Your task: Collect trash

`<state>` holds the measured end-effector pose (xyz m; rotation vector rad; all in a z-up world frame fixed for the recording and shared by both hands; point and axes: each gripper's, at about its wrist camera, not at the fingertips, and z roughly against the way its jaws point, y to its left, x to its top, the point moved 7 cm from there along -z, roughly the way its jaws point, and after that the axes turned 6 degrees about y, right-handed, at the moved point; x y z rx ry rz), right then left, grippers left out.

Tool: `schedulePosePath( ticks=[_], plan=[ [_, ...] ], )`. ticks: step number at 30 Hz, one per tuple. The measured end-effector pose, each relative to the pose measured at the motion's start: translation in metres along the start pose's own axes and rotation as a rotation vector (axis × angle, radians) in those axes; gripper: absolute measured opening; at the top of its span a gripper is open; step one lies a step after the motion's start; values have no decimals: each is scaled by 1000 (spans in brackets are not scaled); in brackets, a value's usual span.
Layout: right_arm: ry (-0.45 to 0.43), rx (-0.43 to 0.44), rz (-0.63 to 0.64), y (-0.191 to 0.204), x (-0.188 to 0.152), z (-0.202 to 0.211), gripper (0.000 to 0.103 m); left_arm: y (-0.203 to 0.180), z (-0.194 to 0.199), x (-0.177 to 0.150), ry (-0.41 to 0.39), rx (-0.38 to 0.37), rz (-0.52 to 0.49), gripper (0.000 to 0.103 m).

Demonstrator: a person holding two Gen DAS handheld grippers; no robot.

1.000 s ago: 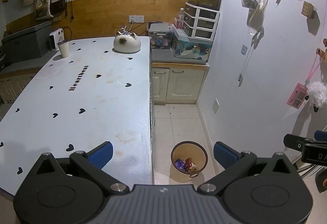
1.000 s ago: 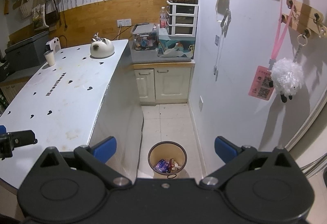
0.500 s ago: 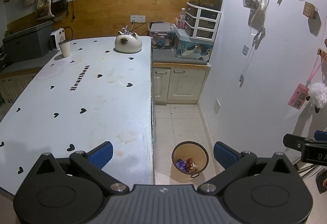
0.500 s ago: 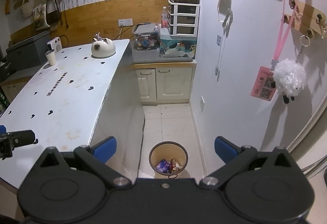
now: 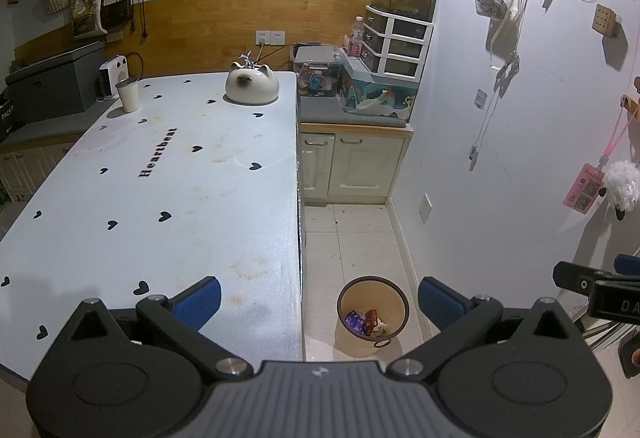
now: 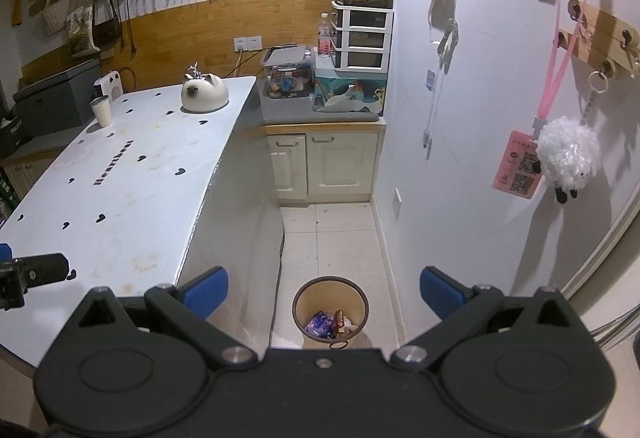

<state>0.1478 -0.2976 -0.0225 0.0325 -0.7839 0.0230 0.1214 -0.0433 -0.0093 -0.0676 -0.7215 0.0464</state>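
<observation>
A round tan waste bin [image 5: 373,314] [image 6: 330,312] stands on the tiled floor beside the table, holding several crumpled wrappers [image 5: 365,321] [image 6: 327,324]. My left gripper [image 5: 319,300] hangs open high above the table's near right edge and the bin, nothing between its blue pads. My right gripper [image 6: 323,290] is open too, empty, above the bin. Each gripper's tip shows at the edge of the other's view. The white table [image 5: 168,190] with black hearts carries a paper cup [image 5: 127,94] at the far left and a white cat-shaped ornament [image 5: 252,84].
Beyond the table are a cream cabinet [image 5: 352,166], a plastic box, drawers and a fish tank. The wall on the right [image 6: 480,118] has hanging cords, a pink tag and a fluffy sheep toy [image 6: 568,154]. A narrow tiled aisle runs between table and wall.
Both views have drifted only slightly; the bin sits a touch further right in each. Both grippers stay open and empty.
</observation>
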Motion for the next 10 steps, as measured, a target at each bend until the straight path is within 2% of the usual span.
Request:
schedulePosePath(
  ticks=[10],
  plan=[
    [-1, 3, 8, 0, 1, -1, 103, 1, 1, -1, -1, 1, 0, 103]
  ],
)
